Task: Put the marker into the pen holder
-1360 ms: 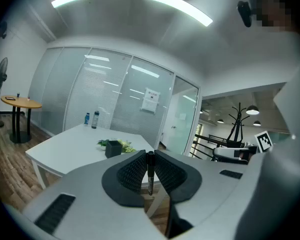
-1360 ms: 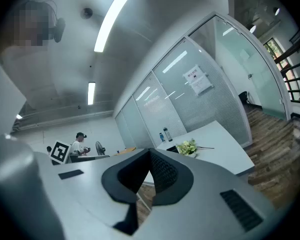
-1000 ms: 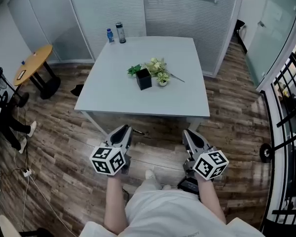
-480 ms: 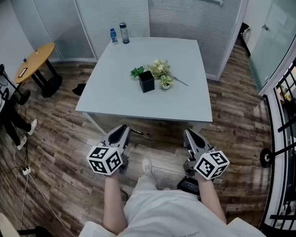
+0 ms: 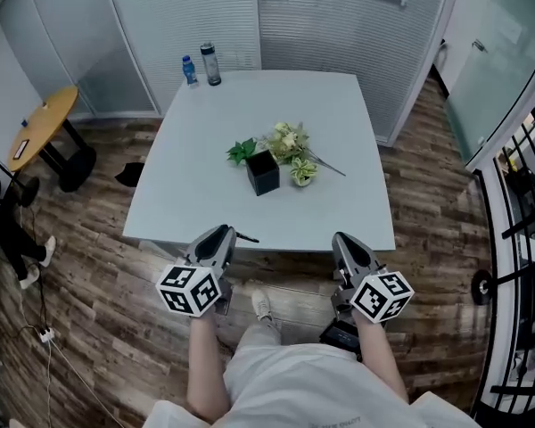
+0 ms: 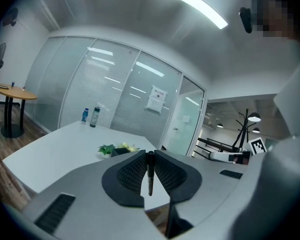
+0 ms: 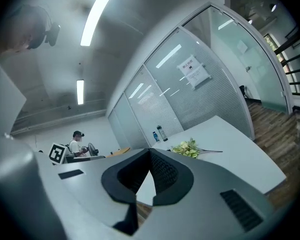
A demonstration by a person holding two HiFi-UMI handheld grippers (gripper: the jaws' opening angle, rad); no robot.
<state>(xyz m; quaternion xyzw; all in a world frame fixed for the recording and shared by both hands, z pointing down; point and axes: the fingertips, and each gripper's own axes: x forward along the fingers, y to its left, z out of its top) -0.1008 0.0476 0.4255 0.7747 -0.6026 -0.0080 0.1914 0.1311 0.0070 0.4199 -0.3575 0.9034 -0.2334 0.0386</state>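
A black marker is pinched upright between the pads of my left gripper, which is shut on it. In the head view its end sticks out to the right of the left gripper, just short of the table's near edge. The pen holder, a black square cup, stands mid-table among green and pale flowers. It shows small and far in the left gripper view, the pen holder just left of the jaws. My right gripper hangs level with the left, jaws together and empty.
The white table carries two bottles at its far left corner. A round wooden side table stands at the left, and a black railing at the right. Glass partitions close the back. A person sits far off in the right gripper view.
The table has drawn nearer and lower in the head view, its near edge now just ahead of both grippers. The grippers keep their places, and the marker stays held.
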